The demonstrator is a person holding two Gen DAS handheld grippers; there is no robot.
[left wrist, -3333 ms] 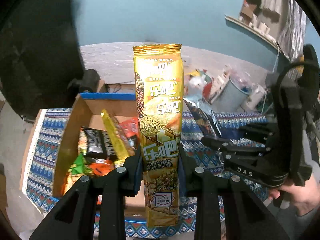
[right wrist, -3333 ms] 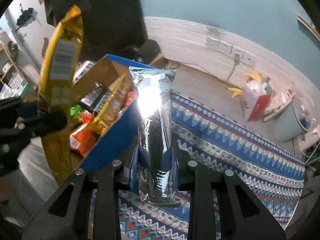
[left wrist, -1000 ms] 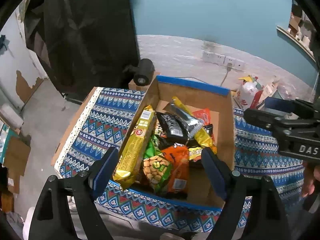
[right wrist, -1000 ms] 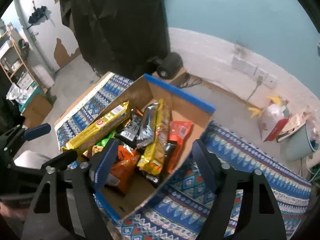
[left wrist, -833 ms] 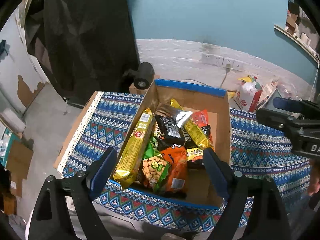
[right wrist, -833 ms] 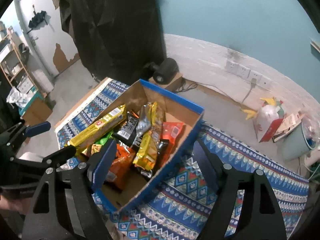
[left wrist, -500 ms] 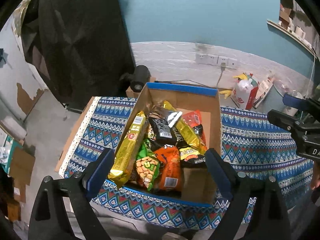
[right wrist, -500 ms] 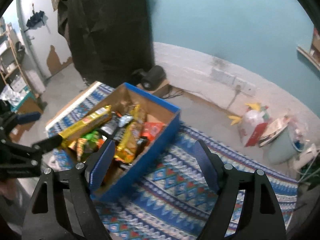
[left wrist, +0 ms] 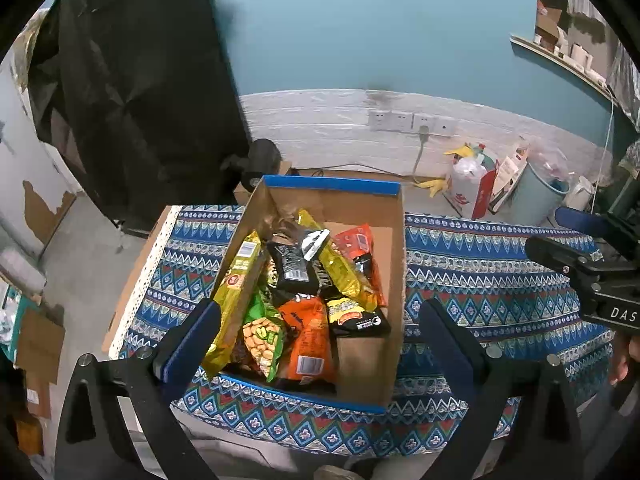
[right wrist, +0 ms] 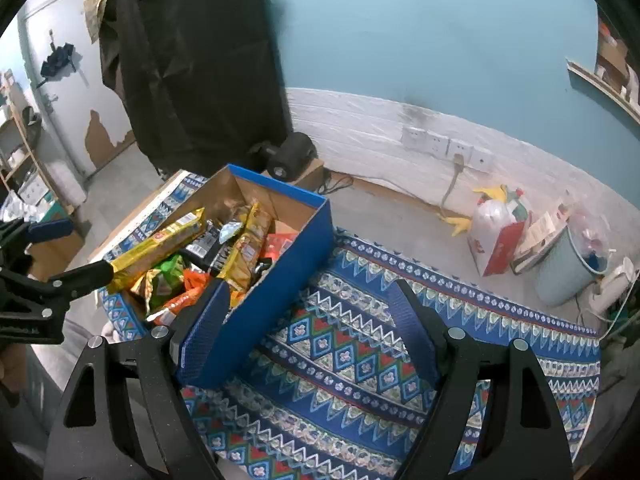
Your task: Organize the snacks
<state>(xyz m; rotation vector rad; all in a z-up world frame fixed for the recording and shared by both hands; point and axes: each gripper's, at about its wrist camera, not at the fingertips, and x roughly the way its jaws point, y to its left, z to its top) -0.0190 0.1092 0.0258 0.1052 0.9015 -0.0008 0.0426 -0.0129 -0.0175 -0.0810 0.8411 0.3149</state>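
The snacks (left wrist: 304, 300) lie heaped in the cardboard box (left wrist: 394, 264) on the patterned tabletop (left wrist: 480, 276), a long yellow packet (left wrist: 236, 292) leaning on the box's left wall. The placing step looks finished, with no loose snack visible on the tabletop. The left gripper (left wrist: 318, 344) hangs above the box's near end, its jaws just opening wider with nothing between them. The right gripper (right wrist: 310, 320), spread and empty, sits just right of the box. Next probably calls for finding any leftover snack.
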